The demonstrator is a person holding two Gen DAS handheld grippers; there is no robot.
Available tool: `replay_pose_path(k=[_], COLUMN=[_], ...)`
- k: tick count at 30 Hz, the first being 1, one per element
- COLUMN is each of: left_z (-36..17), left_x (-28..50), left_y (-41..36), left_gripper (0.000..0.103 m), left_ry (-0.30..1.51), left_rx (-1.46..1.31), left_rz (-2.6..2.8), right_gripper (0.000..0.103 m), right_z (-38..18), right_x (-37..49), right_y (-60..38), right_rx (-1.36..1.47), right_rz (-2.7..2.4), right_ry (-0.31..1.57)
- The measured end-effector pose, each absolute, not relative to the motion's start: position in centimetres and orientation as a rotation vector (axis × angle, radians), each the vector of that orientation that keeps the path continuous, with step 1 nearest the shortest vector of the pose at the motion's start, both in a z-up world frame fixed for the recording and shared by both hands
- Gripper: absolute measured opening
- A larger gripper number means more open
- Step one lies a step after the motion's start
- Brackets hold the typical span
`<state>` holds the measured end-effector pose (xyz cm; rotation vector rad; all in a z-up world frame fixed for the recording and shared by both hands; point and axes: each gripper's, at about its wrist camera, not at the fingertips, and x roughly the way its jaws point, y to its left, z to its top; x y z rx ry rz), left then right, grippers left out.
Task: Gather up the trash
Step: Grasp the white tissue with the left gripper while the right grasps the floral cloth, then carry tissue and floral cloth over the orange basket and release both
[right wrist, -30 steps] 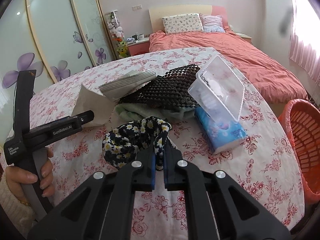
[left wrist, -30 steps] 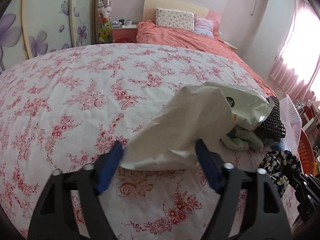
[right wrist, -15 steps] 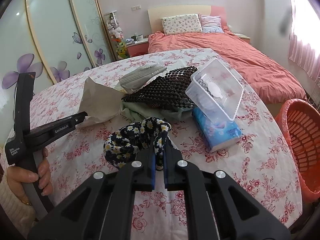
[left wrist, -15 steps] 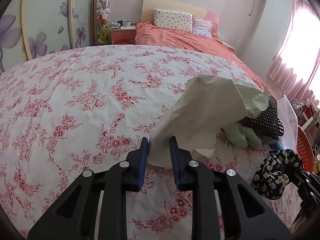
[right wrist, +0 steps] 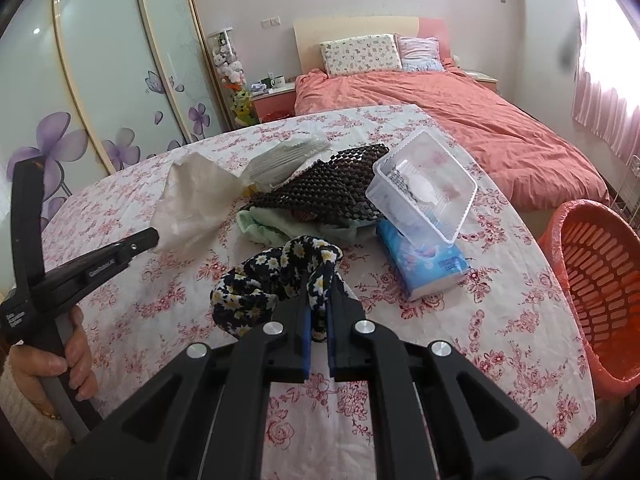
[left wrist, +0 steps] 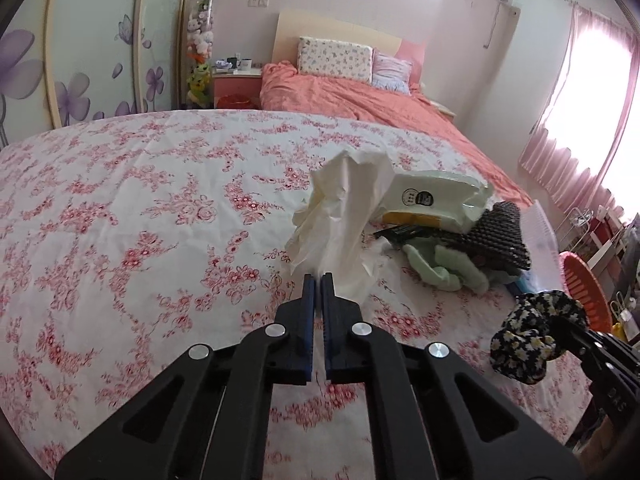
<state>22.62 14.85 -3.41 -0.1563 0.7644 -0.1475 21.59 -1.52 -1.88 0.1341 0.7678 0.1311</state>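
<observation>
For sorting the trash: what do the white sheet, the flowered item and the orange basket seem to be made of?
White sheet: probably thin paper, matte; it creases sharply.
Flowered item: soft printed fabric; it bunches loosely.
Orange basket: looks like moulded plastic; even slotted walls, slight sheen.

Bed with salmon-pink cover, at the far wall. At its head, a floral pillow with a striped pillow beside it. Left of the bed, a pink nightstand carrying what look like mugs. Further left, a clear column of plush toys, then wardrobe doors with purple flowers. Right of the bed, pink curtains.
</observation>
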Motion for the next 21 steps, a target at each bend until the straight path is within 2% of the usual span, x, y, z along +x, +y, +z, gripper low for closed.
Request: replay_pose_path(k=[21], left_z=[-0.2], left_x=[17.9], left_y=[13.2], left_gripper=[0.003], left_ry=[0.694], left_rx=[-0.172], left_rz=[-0.203], right_gripper=[0.007], right_z=[1.0], right_x=[17.5], right_y=[-3.6], right_rx=[0.146], right_rz=[0.095], right_ry=[0.688])
